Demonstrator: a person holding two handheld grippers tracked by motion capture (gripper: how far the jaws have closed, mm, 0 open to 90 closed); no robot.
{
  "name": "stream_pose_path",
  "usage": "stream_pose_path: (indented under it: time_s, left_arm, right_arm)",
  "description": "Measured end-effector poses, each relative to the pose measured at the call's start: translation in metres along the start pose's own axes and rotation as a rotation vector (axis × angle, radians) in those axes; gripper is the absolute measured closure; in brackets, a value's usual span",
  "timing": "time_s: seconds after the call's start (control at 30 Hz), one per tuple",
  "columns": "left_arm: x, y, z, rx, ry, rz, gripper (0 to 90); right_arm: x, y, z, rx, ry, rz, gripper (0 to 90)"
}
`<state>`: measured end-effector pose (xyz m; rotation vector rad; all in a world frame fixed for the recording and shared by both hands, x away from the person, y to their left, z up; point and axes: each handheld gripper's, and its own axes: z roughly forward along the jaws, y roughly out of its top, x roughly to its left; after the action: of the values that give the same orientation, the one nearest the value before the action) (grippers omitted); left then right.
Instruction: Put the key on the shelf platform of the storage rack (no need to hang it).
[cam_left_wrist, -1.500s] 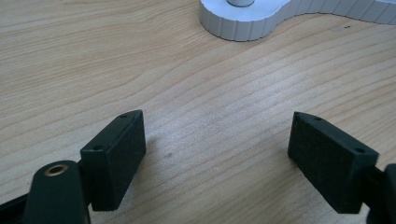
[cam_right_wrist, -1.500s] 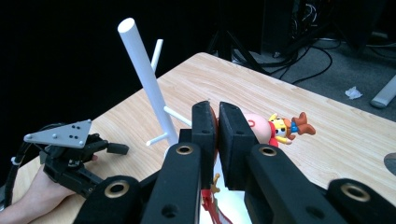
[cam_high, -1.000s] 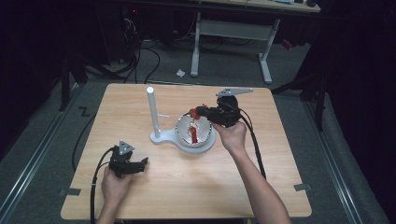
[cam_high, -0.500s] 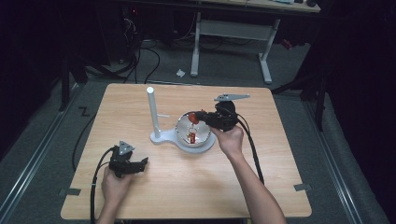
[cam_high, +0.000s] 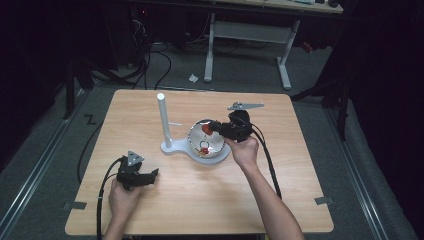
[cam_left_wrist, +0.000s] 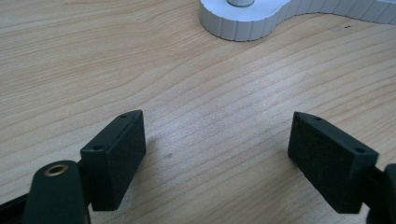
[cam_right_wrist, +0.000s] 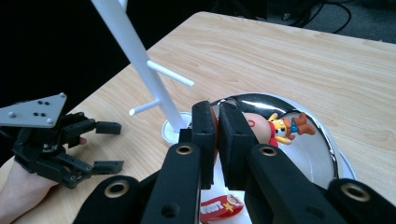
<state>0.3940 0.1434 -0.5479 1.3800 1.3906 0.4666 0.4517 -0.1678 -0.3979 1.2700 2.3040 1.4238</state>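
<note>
Right gripper (cam_right_wrist: 216, 140) hangs over the shiny metal bowl (cam_right_wrist: 322, 149) beside the white stand (cam_right_wrist: 140, 56). Its 2 jaws are pinched nearly together on a thin orange-red piece tied to a small cowboy figure (cam_right_wrist: 280, 127) lying in the bowl. Left gripper (cam_high: 134, 172) rests low on the wooden table (cam_left_wrist: 210, 93), jaws spread wide, nothing between them.

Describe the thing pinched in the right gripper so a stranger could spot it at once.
Find the white stand on the wooden table; a shiny metal bowl sits beside its post. Over the bowl, the right gripper pinches something thin and orange-red, the only item raised above the bowl.
</note>
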Motion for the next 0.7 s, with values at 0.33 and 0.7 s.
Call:
stream_pose_path:
  time_s: [0.33, 0.7]
  left_arm:
    - [0.0, 0.0, 0.0, 0.0, 0.0, 0.001, 19.5]
    - [0.0, 0.0, 0.0, 0.001, 0.0, 0.001, 19.5]
  right_arm:
    - [-0.009, -0.005, 0.014, 0.032, -0.019, 0.026, 86.0]
    - [-0.019, -0.017, 0.026, 0.054, -0.034, 0.066, 86.0]
